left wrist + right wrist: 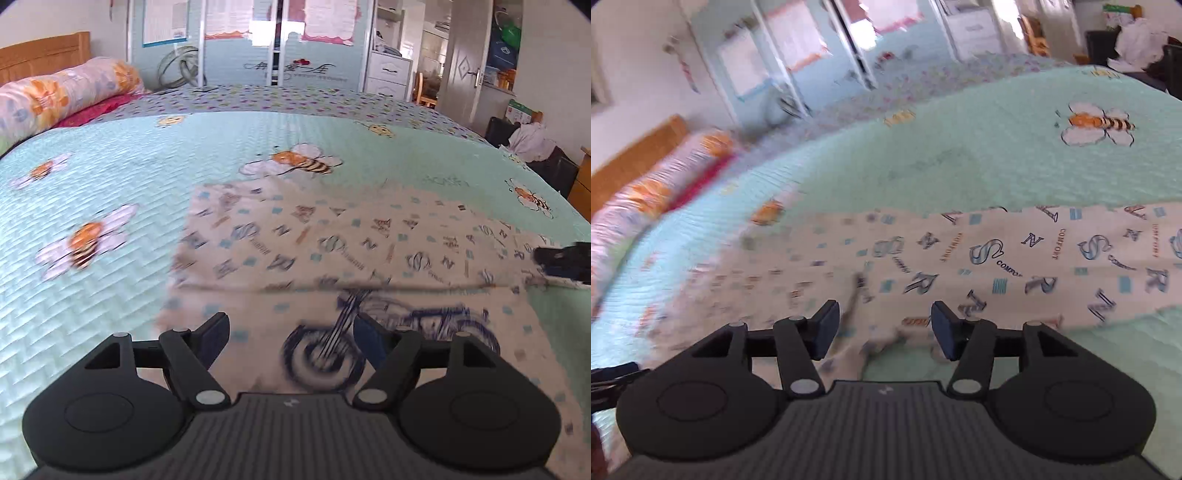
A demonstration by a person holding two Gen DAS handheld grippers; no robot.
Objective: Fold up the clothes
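Left gripper [291,332] jaws spread wide, nothing pinched, hovering over the near part of the garment [332,251]. Right gripper [884,328] jaws also apart, nothing clamped between the pads; garment edge and bare bedspread lie below the gap. Whether either fingertip touches the cloth: cannot tell, motion blur.

Garment: cream printed top, scattered letters, "COMFORT" text, small blue squares, and a dark blue motorcycle print [388,339] on the near panel. It lies flat on the bedspread [110,295], toward the near edge of the bed. A horizontal fold line crosses it in the left wrist view, with the upper layer lying over the motorcycle panel's top. In the right wrist view its near edge is crumpled just ahead of the right gripper.

Bedspread: mint green quilted, bee appliqués [299,160], covers the whole bed. Rolled floral quilt [62,96] along the headboard edge, wooden headboard [40,55] behind it. Wardrobe with sliding doors [258,44] beyond the far edge. White drawer unit [389,74] at the far right corner. The other gripper's black tip [565,258] shows at the right edge of the left wrist view, over the garment's right end.
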